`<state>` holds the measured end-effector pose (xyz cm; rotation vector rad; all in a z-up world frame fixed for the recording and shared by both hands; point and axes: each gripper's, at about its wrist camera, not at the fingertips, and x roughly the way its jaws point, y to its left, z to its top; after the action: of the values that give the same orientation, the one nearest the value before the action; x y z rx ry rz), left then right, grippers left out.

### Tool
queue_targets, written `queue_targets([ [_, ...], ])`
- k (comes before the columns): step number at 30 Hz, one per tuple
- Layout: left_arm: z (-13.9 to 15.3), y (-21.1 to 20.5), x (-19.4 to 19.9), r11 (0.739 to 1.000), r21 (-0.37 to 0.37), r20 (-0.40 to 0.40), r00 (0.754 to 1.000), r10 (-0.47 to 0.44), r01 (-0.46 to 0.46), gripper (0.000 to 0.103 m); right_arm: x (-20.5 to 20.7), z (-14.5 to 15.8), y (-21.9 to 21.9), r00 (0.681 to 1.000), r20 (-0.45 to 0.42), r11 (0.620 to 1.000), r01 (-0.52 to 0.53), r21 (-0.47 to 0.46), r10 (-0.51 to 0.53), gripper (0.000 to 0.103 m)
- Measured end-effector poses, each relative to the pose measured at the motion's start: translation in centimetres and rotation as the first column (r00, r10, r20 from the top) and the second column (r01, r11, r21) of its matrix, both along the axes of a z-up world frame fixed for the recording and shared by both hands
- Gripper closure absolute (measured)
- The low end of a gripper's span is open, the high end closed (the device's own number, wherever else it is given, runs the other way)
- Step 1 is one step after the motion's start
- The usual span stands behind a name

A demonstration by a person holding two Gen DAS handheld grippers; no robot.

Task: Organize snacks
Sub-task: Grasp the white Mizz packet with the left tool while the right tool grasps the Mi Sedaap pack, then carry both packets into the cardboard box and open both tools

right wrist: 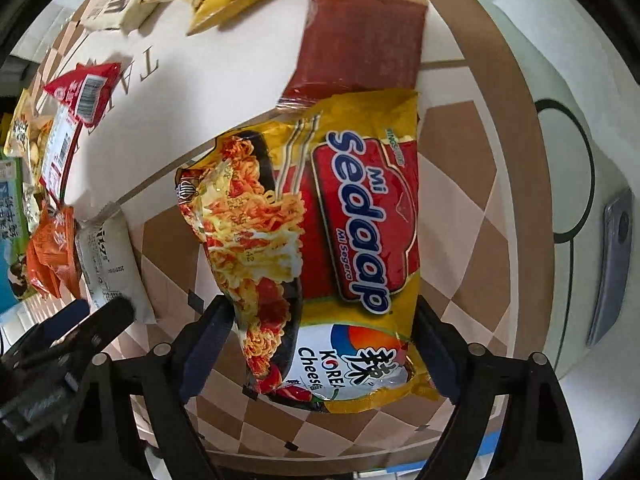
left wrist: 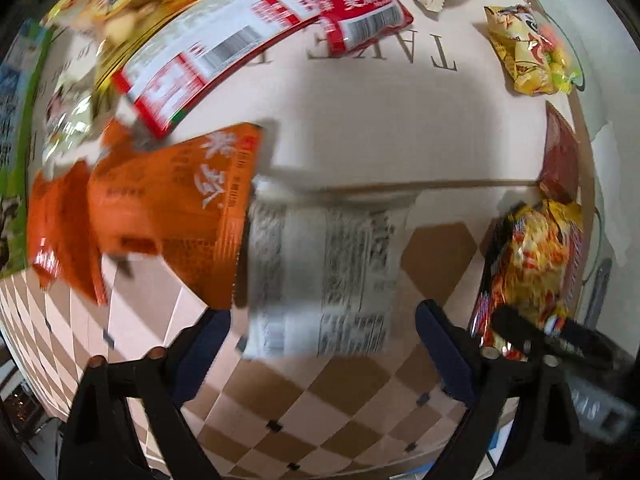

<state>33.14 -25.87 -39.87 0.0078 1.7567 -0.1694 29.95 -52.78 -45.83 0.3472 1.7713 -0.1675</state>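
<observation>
In the left wrist view a white snack packet (left wrist: 320, 276) with black print lies flat on the table, blurred. My left gripper (left wrist: 322, 316) points down over its near end, one finger on each side with small gaps, so it stands open. An orange packet (left wrist: 168, 216) touches the white one's left side. In the right wrist view a yellow and red instant noodle pack (right wrist: 320, 240) lies on the table. My right gripper (right wrist: 320, 316) straddles its near end, open, with the pads close to the pack's edges. The left gripper's finger (right wrist: 116, 308) shows beside the white packet (right wrist: 108, 264).
The cloth (left wrist: 320, 400) has brown and cream checks. A red-and-white packet (left wrist: 224, 52), a red packet (left wrist: 360, 4) and a yellow packet (left wrist: 524, 52) lie further off. A dark red packet (right wrist: 360, 40) touches the noodle pack's far end. A phone (right wrist: 612, 264) lies at the right.
</observation>
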Motion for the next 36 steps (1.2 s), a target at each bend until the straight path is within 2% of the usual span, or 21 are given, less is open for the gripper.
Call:
queue_targets([
  [3,0.0,-0.2,0.6,1.0,0.028,0.016,1.0,-0.012,0.012,0.032,-0.5,-0.8,-0.1,1.0,-0.008,1.0,0.009,-0.001,-0.009,0.009],
  [7,0.3,-0.7,0.9,0.998,0.052,0.046,0.998,-0.046,0.043,0.032,-1.4,-1.4,0.6,1.0,-0.015,0.999,-0.025,-0.033,0.025,0.008],
  [9,-0.3,-2.3,0.4,0.996,0.064,0.054,0.997,-0.06,0.056,0.032,-1.6,-2.2,1.4,0.998,-0.02,0.996,-0.057,-0.066,0.056,0.009],
  [12,0.0,-3.7,-1.2,0.994,0.078,0.077,0.994,-0.078,0.072,0.032,-2.2,-2.3,2.2,0.997,0.012,0.993,-0.07,-0.098,0.071,0.016],
  [13,0.5,-3.7,-1.6,0.995,0.075,0.083,0.993,-0.079,0.073,0.032,-2.5,-2.3,2.5,0.997,0.023,0.992,-0.072,-0.102,0.075,0.021],
  [16,2.2,-3.9,-2.1,0.995,0.064,0.113,0.99,-0.084,0.077,0.032,-3.8,-2.0,3.0,0.997,0.034,0.995,-0.06,-0.075,0.063,0.022],
  [20,6.4,-2.2,-3.4,0.998,0.024,0.16,0.985,-0.062,0.059,0.032,-5.3,-0.6,3.7,0.995,0.071,0.997,-0.064,-0.038,0.066,0.022],
  [25,13.2,3.0,-3.5,0.998,-0.069,0.234,0.972,0.017,-0.001,0.032,-6.0,3.3,5.8,0.982,0.162,0.995,-0.101,0.022,0.096,0.022],
  [28,15.5,7.5,-1.8,0.995,-0.098,0.281,0.958,0.058,-0.032,0.032,-6.0,6.1,8.9,0.966,0.226,0.988,-0.143,0.064,0.125,0.022],
  [29,17.1,9.2,-1.3,0.993,-0.107,0.297,0.952,0.078,-0.048,0.032,-5.5,7.2,10.1,0.96,0.247,0.984,-0.158,0.081,0.134,0.022],
  [30,18.3,11.0,-1.2,0.99,-0.098,0.329,0.935,0.132,-0.105,0.032,-3.7,9.2,10.9,0.952,0.27,0.979,-0.177,0.101,0.144,0.022],
  [31,19.9,13.3,-1.2,0.988,-0.097,0.349,0.925,0.15,-0.124,0.032,-3.9,10.4,12.2,0.944,0.291,0.974,-0.196,0.118,0.154,0.022],
  [32,19.8,14.3,-0.6,0.985,-0.101,0.358,0.919,0.164,-0.137,0.032,-3.0,12.0,13.3,0.936,0.312,0.967,-0.217,0.135,0.166,0.022],
  [34,21.3,18.7,-0.3,0.98,-0.102,0.378,0.905,0.196,-0.17,0.032,0.0,15.3,16.9,0.918,0.346,0.95,-0.262,0.171,0.191,0.022],
  [36,22.0,22.4,0.6,0.977,-0.091,0.394,0.894,0.214,-0.193,0.032,1.9,17.3,21.4,0.9,0.378,0.931,-0.306,0.198,0.216,0.022],
])
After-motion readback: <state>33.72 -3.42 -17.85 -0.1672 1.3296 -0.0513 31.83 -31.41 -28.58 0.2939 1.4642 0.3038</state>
